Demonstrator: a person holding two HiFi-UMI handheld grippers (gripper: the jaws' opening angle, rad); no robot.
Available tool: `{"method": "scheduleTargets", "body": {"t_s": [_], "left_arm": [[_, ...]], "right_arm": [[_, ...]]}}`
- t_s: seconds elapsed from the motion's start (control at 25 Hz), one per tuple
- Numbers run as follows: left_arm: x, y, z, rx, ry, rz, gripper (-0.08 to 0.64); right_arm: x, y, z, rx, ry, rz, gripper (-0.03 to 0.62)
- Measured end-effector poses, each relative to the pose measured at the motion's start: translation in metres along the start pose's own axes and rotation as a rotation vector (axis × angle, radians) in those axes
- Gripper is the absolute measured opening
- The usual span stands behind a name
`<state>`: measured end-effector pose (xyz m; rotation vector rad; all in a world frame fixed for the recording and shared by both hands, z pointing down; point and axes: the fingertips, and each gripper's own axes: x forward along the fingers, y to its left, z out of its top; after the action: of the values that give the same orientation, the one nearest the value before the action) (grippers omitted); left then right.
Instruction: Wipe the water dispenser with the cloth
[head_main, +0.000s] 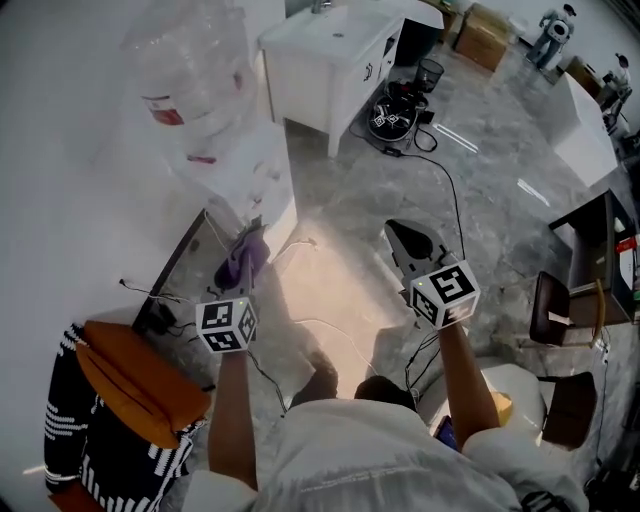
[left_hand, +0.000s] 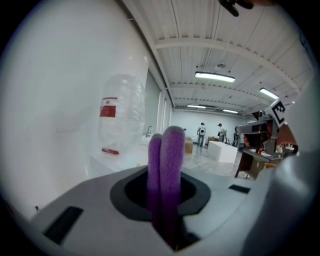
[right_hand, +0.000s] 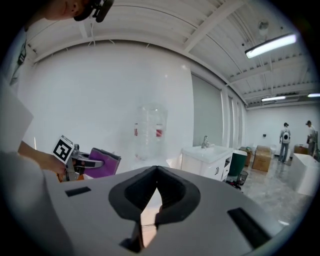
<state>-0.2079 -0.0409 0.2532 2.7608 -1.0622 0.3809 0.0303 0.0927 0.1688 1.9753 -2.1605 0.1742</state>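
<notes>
Fingers: left gripper (left_hand: 167, 186) clenches purple cloth (left_hand: 170, 160); right gripper (right_hand: 156, 175) closed, empty. Cloth's flat side only in right gripper view. Bottle (left_hand: 121, 117) beyond left gripper, red label (left_hand: 108, 107) unreadable.

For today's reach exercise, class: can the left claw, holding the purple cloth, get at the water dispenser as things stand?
Probably yes. The left claw, shut on the cloth, points at the water dispenser with nothing between them in the head view; the right claw sits well aside.

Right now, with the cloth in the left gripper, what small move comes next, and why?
Probably ease the left gripper forward until the purple cloth meets the water dispenser. Its jaws are shut on the cloth, which looks short of the dispenser's white body and is not touching it.
</notes>
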Motion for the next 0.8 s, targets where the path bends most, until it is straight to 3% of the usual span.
{"method": "scheduleTargets", "body": {"t_s": [0.36,0.44,0.6,0.72,0.8], "left_arm": [[0.088,0.017,-0.046,-0.138,0.12,0.008,0.066],[0.108,0.013,-0.055,-0.156,0.111,-0.002,0.066],[0.156,0.017,-0.077,-0.209,0.102,0.062,0.066],[0.188,0.012,-0.113,-0.312,0.134,0.077,0.066],[0.211,0.008,-0.135,-0.31,0.162,0.106,0.066]], "right_arm": [[0.109,-0.041,-0.045,0.024,0.092,0.073,0.014],[0.136,-0.054,-0.062,0.031,0.109,0.107,0.014],[0.193,-0.09,-0.103,0.091,0.121,0.141,0.014],[0.235,-0.112,-0.146,0.144,0.159,0.147,0.014],[0.261,-0.126,-0.173,0.167,0.18,0.165,0.014]]}}
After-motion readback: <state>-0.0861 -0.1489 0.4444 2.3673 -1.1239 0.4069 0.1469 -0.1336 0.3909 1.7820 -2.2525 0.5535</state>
